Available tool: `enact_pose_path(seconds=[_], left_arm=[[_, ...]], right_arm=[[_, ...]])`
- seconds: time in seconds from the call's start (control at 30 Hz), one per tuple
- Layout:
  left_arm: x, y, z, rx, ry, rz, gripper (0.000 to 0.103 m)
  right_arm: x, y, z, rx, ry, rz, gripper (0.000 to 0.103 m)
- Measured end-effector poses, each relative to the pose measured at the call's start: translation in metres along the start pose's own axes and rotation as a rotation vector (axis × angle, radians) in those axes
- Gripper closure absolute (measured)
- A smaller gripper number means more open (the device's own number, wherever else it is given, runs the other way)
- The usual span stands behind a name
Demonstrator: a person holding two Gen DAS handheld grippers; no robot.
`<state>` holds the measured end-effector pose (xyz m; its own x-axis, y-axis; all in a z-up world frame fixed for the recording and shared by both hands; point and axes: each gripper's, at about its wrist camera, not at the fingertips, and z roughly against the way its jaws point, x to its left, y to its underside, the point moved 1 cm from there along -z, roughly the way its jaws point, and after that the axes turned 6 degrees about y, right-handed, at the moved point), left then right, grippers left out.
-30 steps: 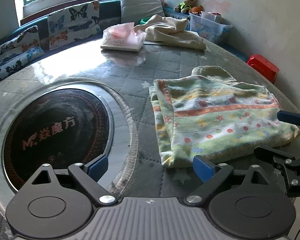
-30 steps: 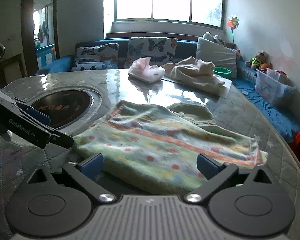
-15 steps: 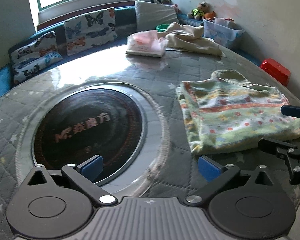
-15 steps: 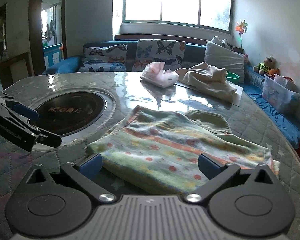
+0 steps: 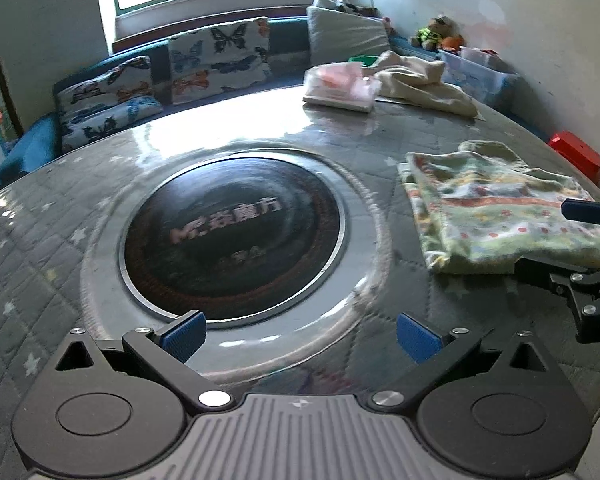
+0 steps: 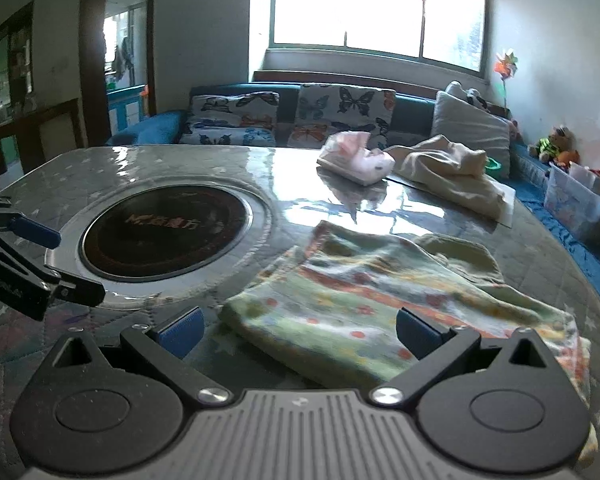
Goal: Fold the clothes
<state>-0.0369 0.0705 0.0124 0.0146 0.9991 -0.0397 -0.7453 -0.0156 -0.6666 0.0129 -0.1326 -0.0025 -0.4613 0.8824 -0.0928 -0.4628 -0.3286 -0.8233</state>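
A folded green patterned cloth [image 5: 496, 216] with red and orange dots lies flat on the quilted table, right of the black round hob; it also shows in the right wrist view [image 6: 380, 300]. My left gripper [image 5: 300, 336] is open and empty, above the hob's front rim, well left of the cloth. My right gripper [image 6: 300, 330] is open and empty, just in front of the cloth's near edge. The right gripper's fingers [image 5: 580, 212] show at the cloth's right side in the left wrist view. A crumpled beige garment [image 6: 452, 176] lies at the table's far side.
A black round hob [image 5: 232, 236] with a steel ring is set in the table. A pink tissue pack [image 5: 340, 86] sits at the far edge beside the beige garment. A sofa with butterfly cushions [image 6: 340, 108] stands behind. A red box [image 5: 576, 152] is beyond the table's right edge.
Both grippers have pulled back and up from the folded cloth. The left gripper has swung left over the hob. The cloth stays flat on the table.
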Motion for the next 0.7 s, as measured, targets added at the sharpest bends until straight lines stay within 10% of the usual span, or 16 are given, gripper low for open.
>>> enact_pose_path(seconds=[0.7], left_arm=[[0.035,0.012,0.038,-0.087,-0.087,0.090,0.000]], right_arm=[[0.046,-0.033,-0.018,-0.049,-0.095,0.042,0.000]])
